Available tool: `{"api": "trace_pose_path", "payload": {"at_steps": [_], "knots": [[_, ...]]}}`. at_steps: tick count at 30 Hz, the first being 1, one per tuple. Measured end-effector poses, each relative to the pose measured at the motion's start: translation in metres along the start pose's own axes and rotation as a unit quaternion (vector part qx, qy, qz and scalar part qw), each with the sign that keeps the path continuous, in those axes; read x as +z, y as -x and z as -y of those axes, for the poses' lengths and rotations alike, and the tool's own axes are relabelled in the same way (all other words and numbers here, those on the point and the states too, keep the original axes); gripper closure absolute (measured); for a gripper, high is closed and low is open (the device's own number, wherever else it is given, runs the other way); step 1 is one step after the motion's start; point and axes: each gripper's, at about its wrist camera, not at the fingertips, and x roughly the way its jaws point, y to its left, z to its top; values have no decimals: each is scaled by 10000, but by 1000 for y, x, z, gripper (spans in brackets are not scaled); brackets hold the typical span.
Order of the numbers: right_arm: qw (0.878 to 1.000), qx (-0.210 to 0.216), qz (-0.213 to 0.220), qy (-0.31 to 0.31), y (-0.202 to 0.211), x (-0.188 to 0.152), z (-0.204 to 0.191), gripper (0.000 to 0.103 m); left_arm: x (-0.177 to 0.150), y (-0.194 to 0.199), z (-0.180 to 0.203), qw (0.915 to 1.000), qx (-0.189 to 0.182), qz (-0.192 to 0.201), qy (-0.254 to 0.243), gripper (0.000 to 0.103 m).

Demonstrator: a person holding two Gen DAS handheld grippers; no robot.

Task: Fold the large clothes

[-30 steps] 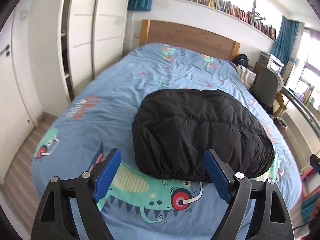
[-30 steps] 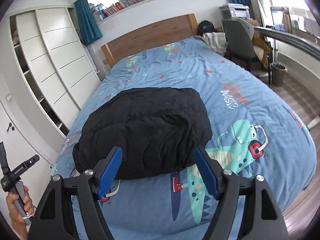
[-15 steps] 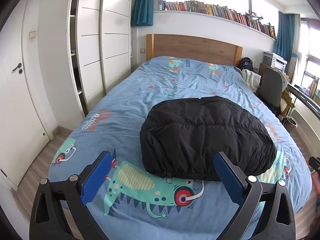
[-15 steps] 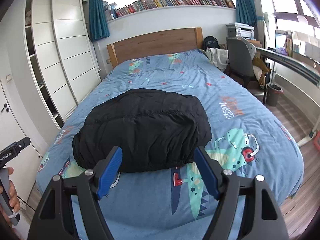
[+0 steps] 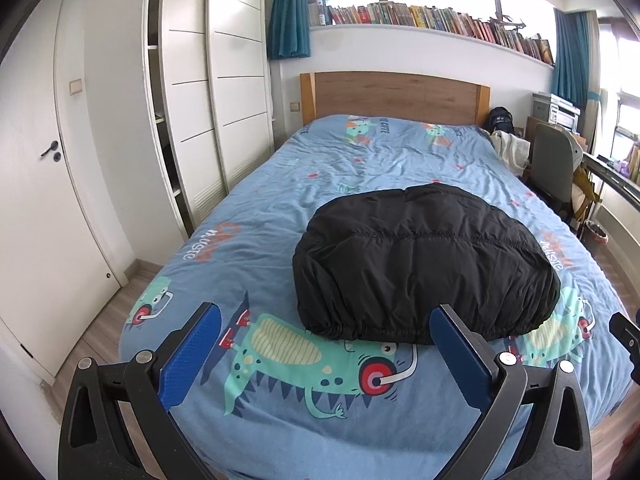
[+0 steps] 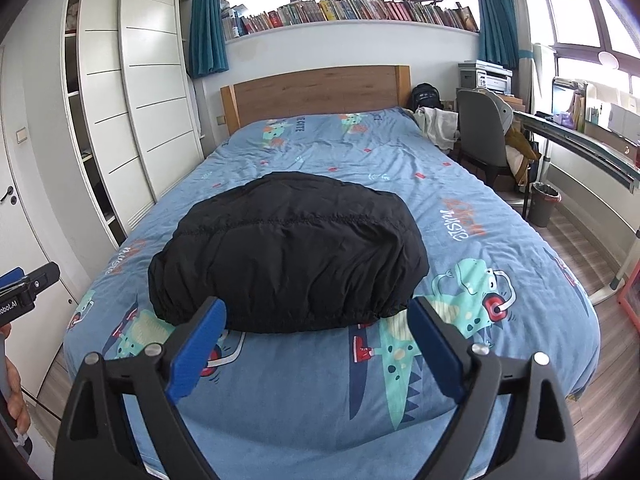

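black jacket point(image 5: 420, 260) folded in a mound on the bed point(image 5: 280, 208) (dinosaur cover). left tongs point(image 5: 324, 344) and right tongs point(image 6: 316, 344) both spread wide, holding nothing.

Black jacket point(image 5: 424, 256) on blue dinosaur-print bedspread point(image 5: 280, 208); teal curtains point(image 6: 208, 28).

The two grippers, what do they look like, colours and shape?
The left gripper and right gripper match: black angular plastic frames with triangular cut-outs and silver screws, each carrying two flat blue ribbed pads. No cables or sleeves show.
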Motion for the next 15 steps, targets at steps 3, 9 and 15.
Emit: {"api": "trace_pose_path", "payload": {"at_steps": [3, 9, 15], "knots": [[10000, 49, 47, -11, 7, -4, -7, 10, -3, 6, 3, 10000, 27, -26, -40, 1], [9997, 10, 246, -13, 22, -4, -12, 10, -8, 17, 10, 9999, 18, 67, -113, 1], [9990, -100, 433, -108, 32, -6, -12, 10, -9, 22, 17, 9996, -106, 175, -211, 1]]}}
